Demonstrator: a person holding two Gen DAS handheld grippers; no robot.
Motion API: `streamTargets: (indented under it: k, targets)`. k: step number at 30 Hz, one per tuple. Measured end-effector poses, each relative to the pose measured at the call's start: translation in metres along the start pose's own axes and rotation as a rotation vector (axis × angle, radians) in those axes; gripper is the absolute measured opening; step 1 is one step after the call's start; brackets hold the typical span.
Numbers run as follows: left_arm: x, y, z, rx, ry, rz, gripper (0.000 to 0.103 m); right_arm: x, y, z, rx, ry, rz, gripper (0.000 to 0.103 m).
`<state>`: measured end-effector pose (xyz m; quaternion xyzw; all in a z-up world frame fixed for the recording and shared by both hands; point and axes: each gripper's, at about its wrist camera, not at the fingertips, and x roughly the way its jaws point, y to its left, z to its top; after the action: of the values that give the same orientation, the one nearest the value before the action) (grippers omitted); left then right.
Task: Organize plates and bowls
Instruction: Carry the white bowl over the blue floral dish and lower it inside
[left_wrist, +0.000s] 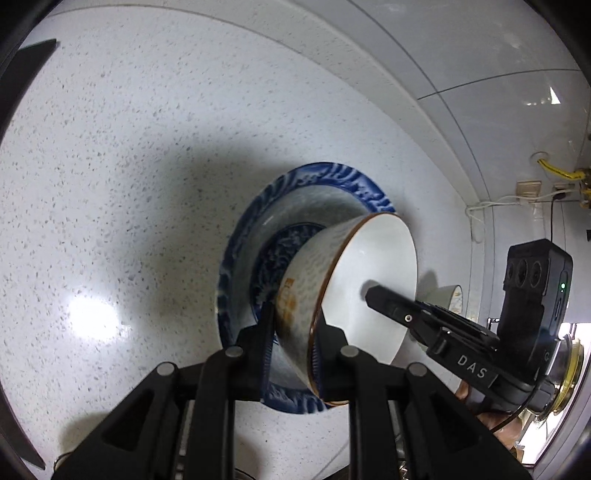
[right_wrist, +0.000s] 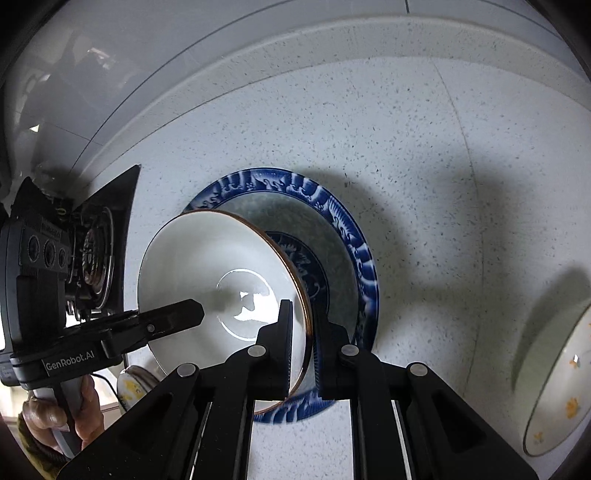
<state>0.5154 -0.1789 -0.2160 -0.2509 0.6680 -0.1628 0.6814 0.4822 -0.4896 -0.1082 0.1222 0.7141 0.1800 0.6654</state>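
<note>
A white bowl with a brown rim (left_wrist: 369, 273) (right_wrist: 221, 273) is held tilted on its side over a blue-patterned plate (left_wrist: 325, 181) (right_wrist: 354, 236) on the speckled counter. My left gripper (left_wrist: 293, 332) is shut on the bowl's rim, one finger outside and one inside. My right gripper (right_wrist: 301, 332) is shut on the opposite rim the same way. Each gripper shows in the other's view, the right one (left_wrist: 384, 299) and the left one (right_wrist: 177, 317), with a finger inside the bowl.
A white plate with orange flowers (right_wrist: 557, 391) lies at the right. A gas stove burner (right_wrist: 96, 258) stands at the left. A small white cup (left_wrist: 447, 297) sits behind the bowl. The tiled wall (left_wrist: 480, 55) runs along the back.
</note>
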Motion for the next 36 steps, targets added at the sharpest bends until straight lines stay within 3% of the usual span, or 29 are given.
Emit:
streamTargets:
  k: [16, 25, 30, 36]
  targets:
    - [0.005, -0.006, 0.005, 0.042, 0.004, 0.003, 0.019, -0.002, -0.002, 0.008, -0.023, -0.027, -0.010, 0.009]
    - [0.007, -0.038, -0.006, 0.185, -0.038, 0.089, 0.044, -0.016, -0.004, 0.001, -0.045, -0.072, -0.022, 0.029]
    - [0.011, -0.059, -0.014, 0.285, -0.099, 0.179, 0.059, -0.025, -0.002, -0.003, -0.051, -0.102, -0.023, 0.031]
    - [0.003, -0.068, -0.017, 0.340, -0.210, 0.247, 0.066, -0.037, -0.005, -0.013, -0.060, -0.139, -0.019, 0.031]
